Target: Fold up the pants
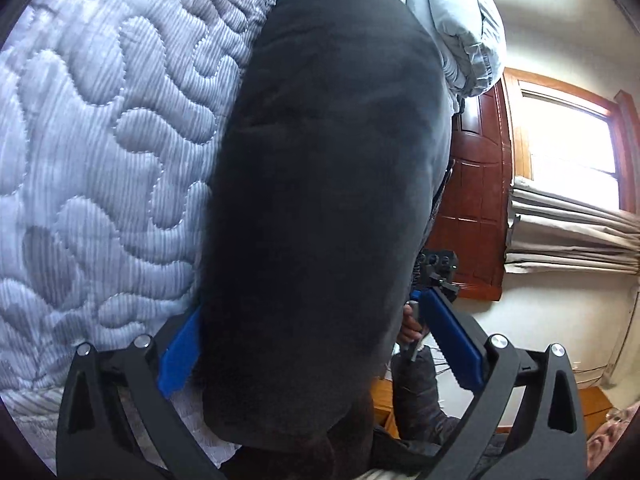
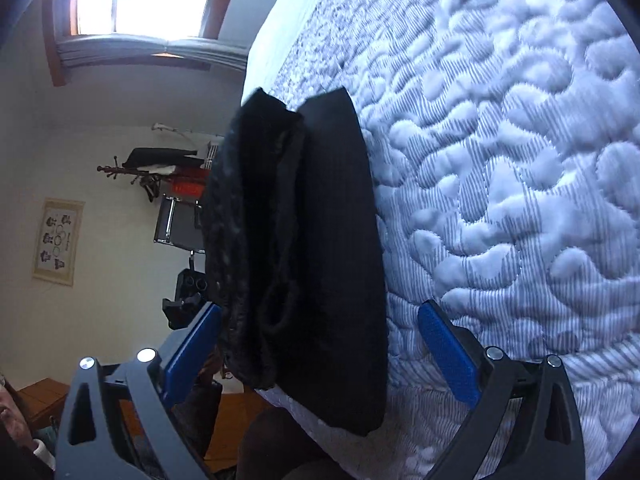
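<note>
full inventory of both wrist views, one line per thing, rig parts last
pants: 1, black, folded in layers on the bed edge, between both grippers' open fingers
quilted bedspread: 1, pale blue-white, covers the bed
bedding bundle: 1, light blue, on the bed beyond the pants
window: 1, wood frame, bright
curtain: 1, beige, beside the window
door: 1, reddish wood
wall poster: 1, pale
coat rack: 1, dark, clothes hung
left gripper: blue pads, open
right gripper: blue pads, open
</note>
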